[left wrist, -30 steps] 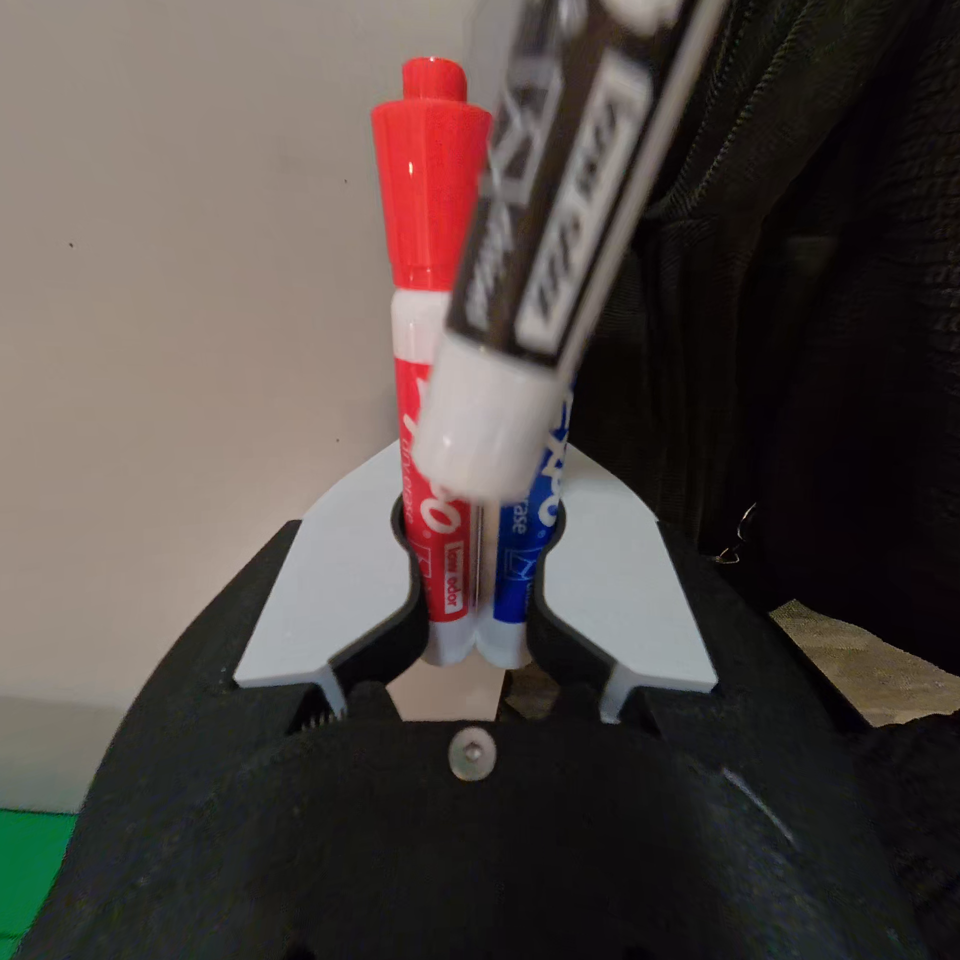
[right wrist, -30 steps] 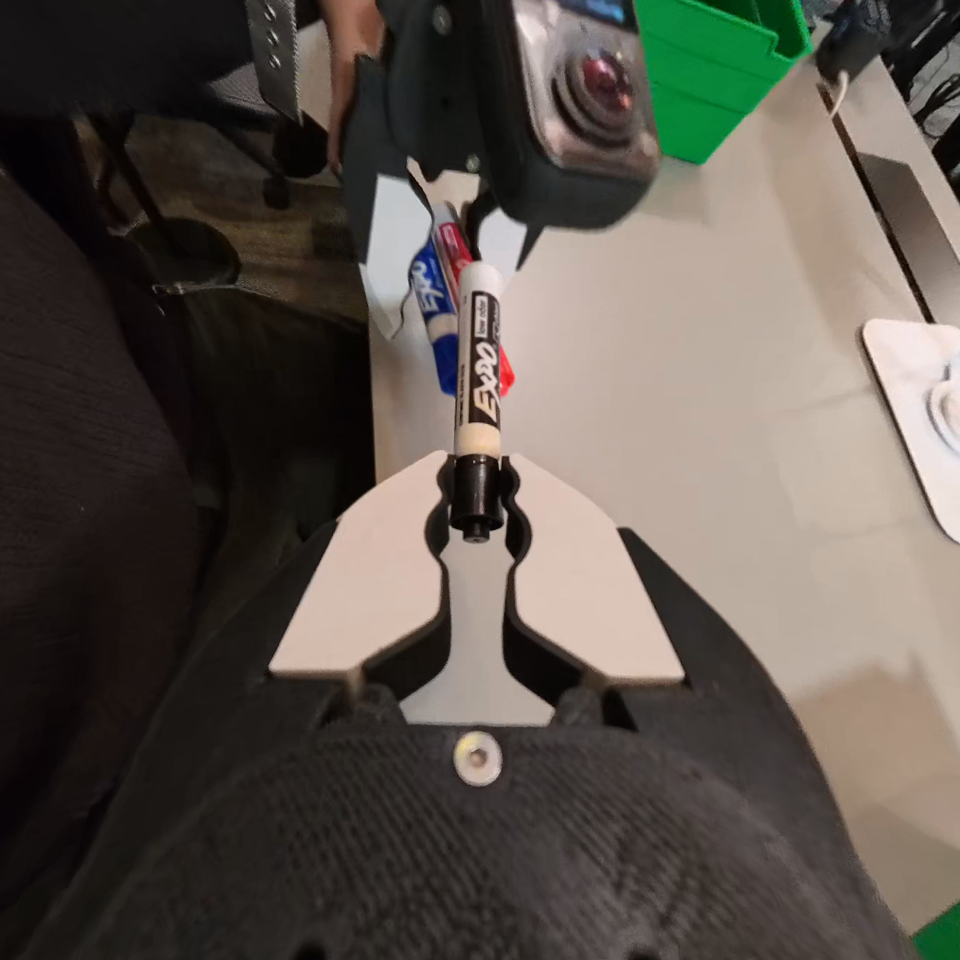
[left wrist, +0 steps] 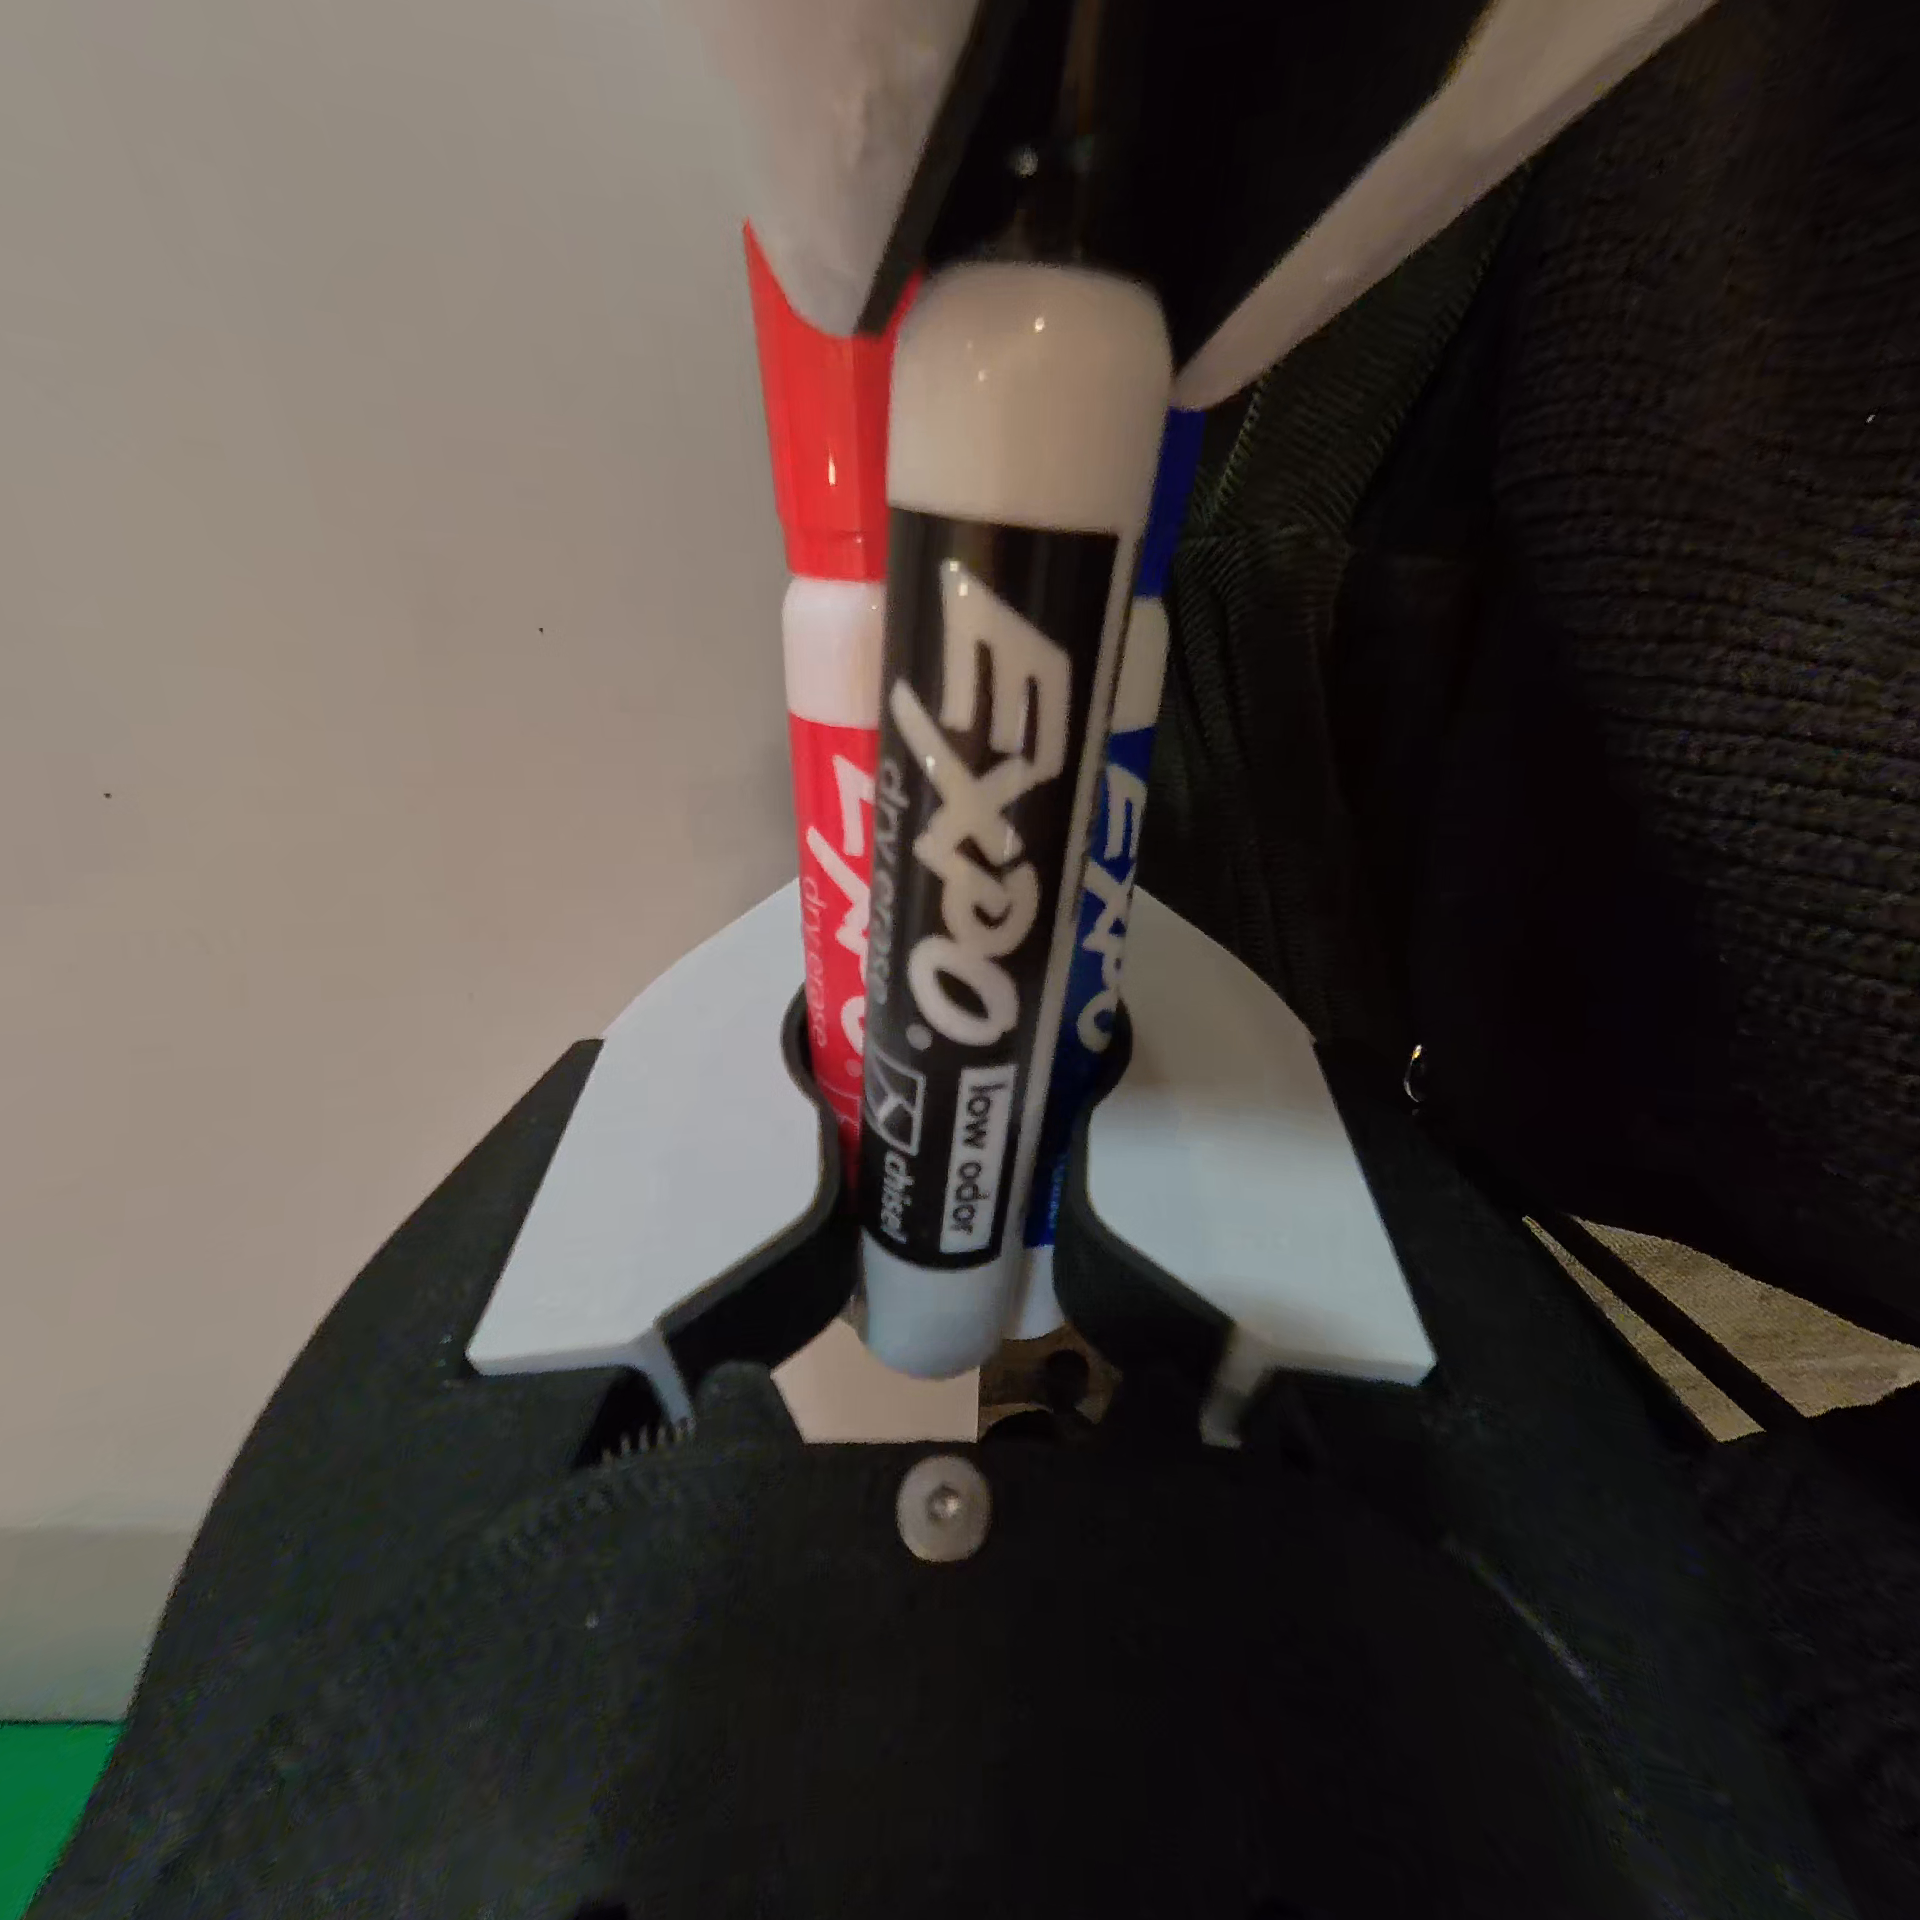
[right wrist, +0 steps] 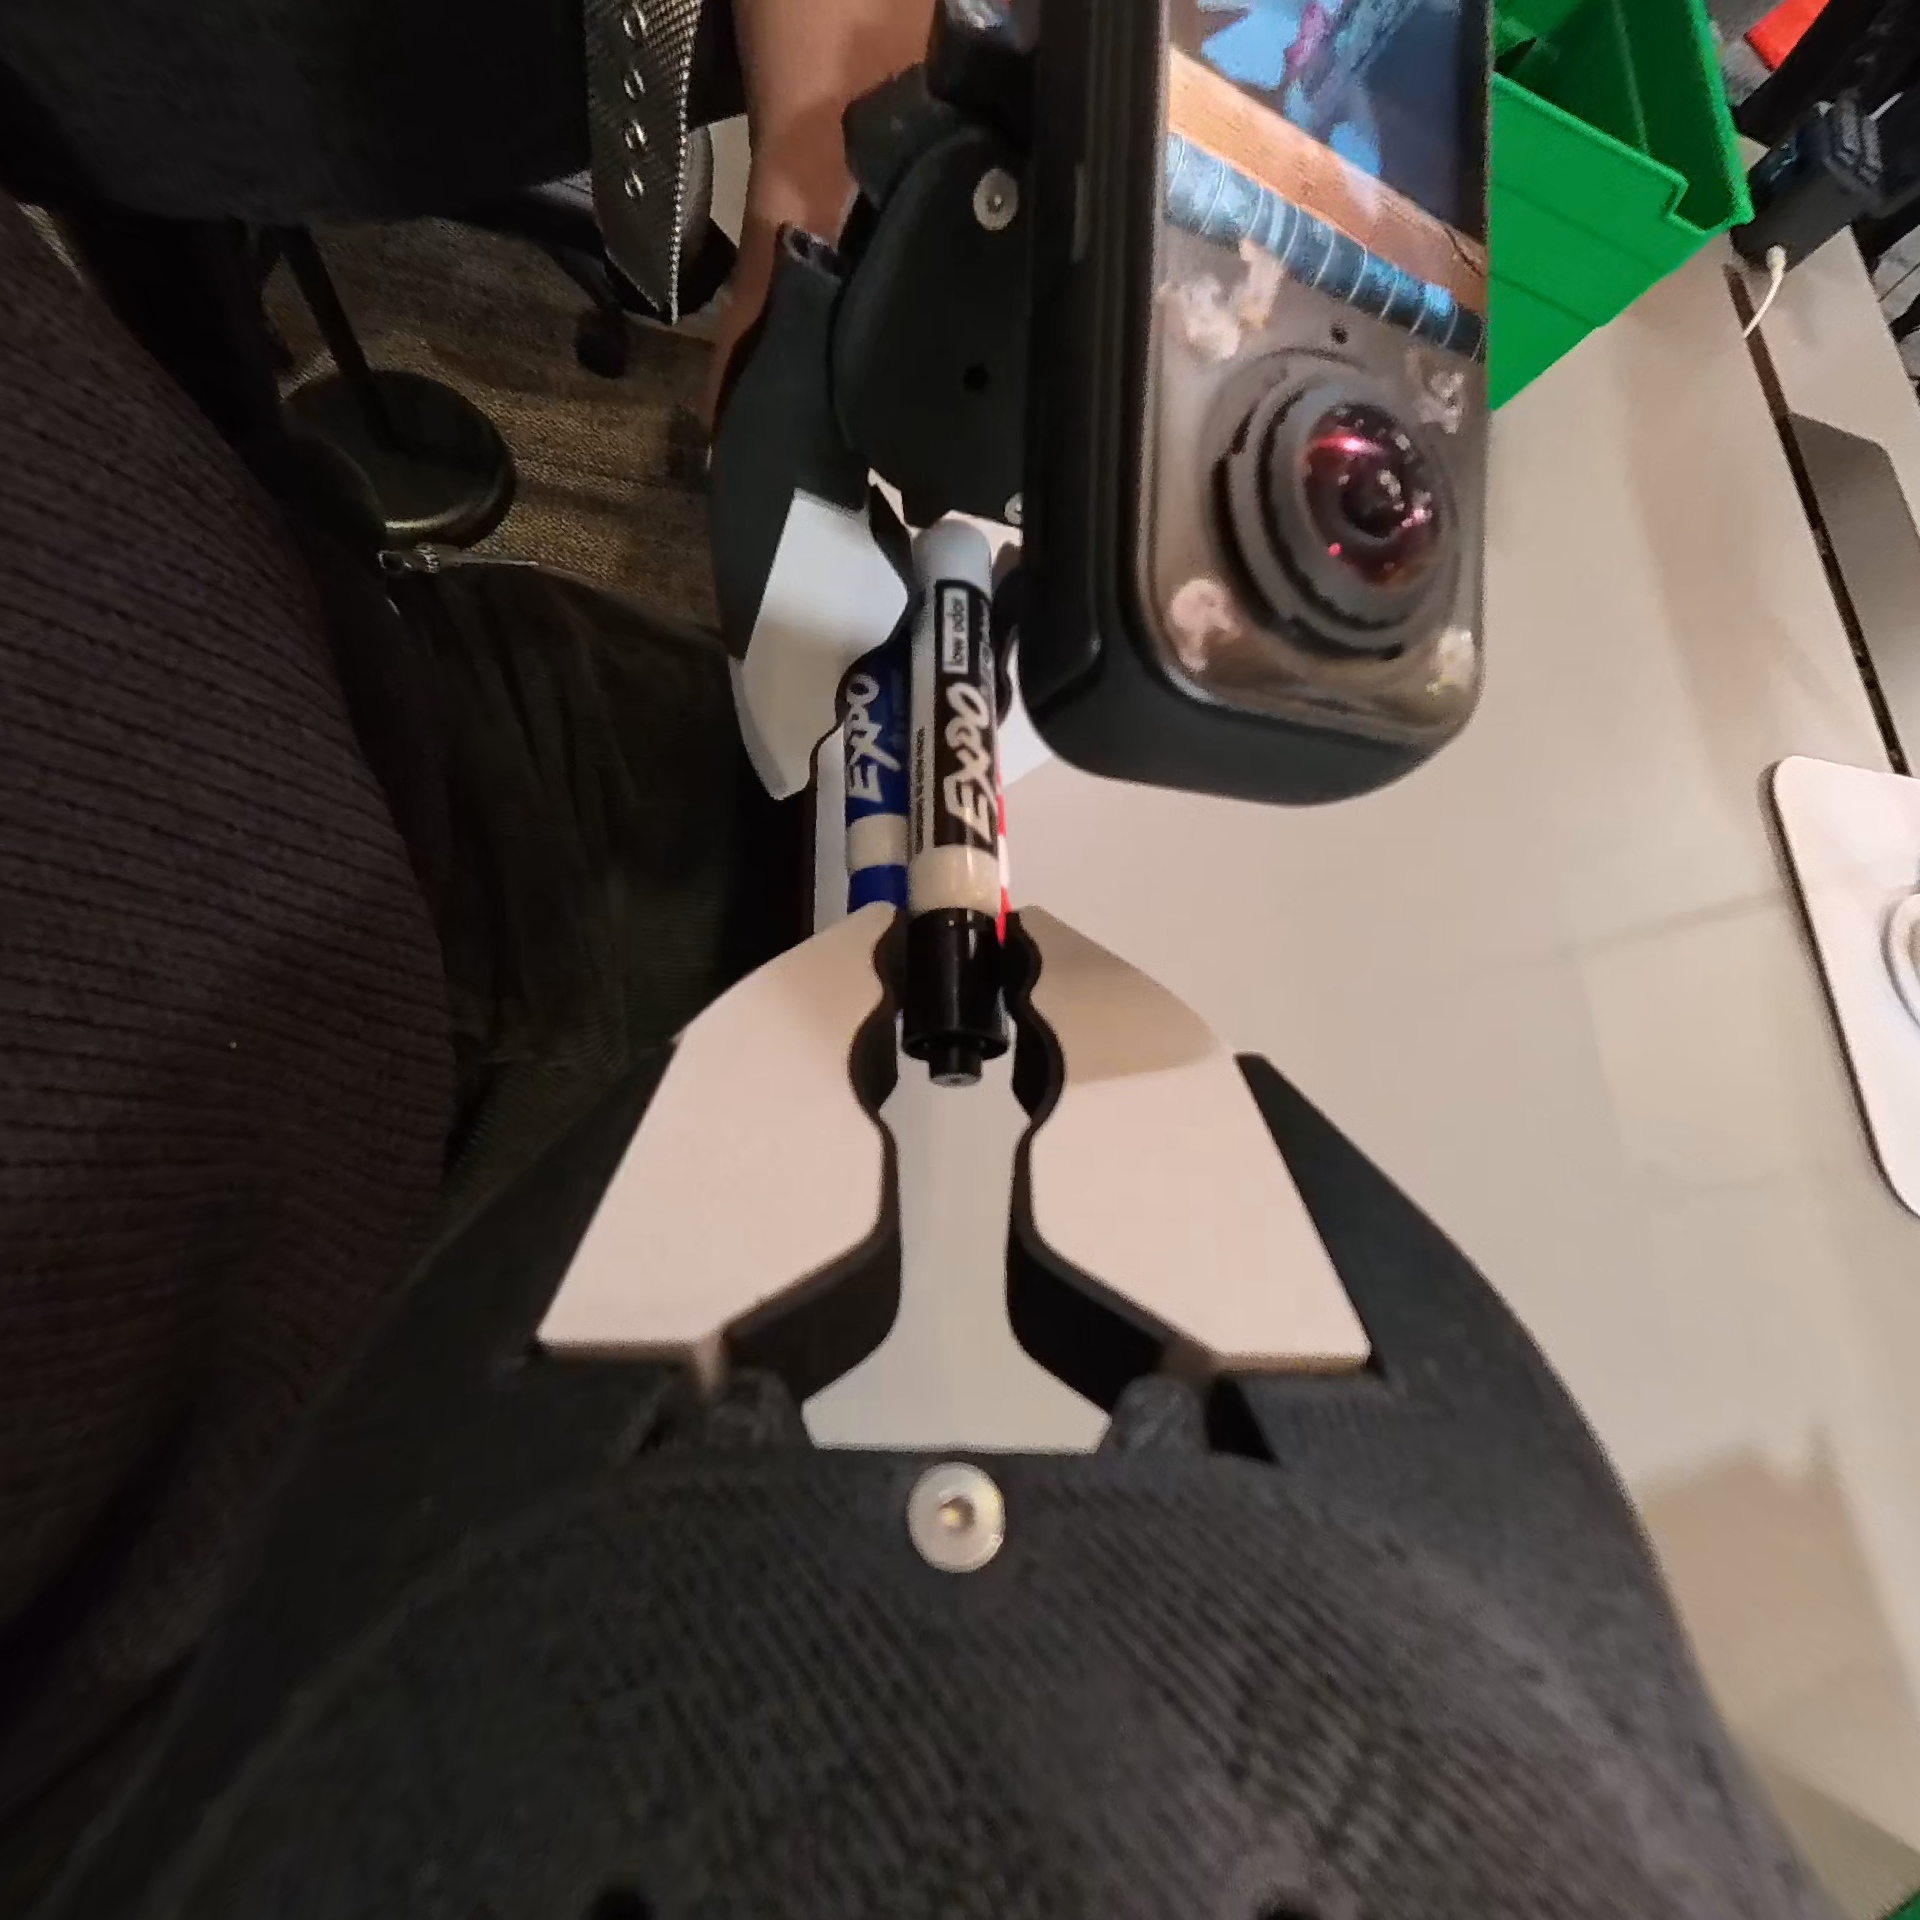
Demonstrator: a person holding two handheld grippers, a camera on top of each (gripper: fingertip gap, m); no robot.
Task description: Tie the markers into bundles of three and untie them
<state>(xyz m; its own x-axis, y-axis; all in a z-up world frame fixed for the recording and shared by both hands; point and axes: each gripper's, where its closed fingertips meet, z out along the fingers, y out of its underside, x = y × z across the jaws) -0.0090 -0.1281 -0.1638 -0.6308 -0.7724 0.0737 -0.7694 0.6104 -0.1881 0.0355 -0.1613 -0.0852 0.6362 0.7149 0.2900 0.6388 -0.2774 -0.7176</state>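
My left gripper point(left wrist: 961, 1023) is shut on a red marker point(left wrist: 821, 468) and a blue marker point(left wrist: 1117, 883), which lie side by side and point forward. A black marker point(left wrist: 987, 831) lies lengthwise on top of them, its white butt end reaching back past the left jaws. My right gripper point(right wrist: 954, 935) is shut on the black marker's cap point(right wrist: 951, 997). Its white fingers point(left wrist: 821, 156) show at the top of the left wrist view. In the right wrist view the black marker point(right wrist: 961, 748) runs to the left gripper point(right wrist: 821, 665), with the blue marker point(right wrist: 868, 758) beside it and a sliver of the red one point(right wrist: 1003, 883).
The left gripper's camera point(right wrist: 1299, 416) hangs close above the markers. A beige table point(right wrist: 1351, 1039) lies below, with a green bin point(right wrist: 1590, 208) at the far end and a white pad point(right wrist: 1849, 935) at the right. A person's dark clothing point(right wrist: 208, 935) fills the left. Across from one pair of fingers to the other is roughly 10 cm.
The right gripper has come closer to the left one. The black marker, tilted with its end near the left fingertips before, now lies straight along the red and blue markers, deep between the left jaws.
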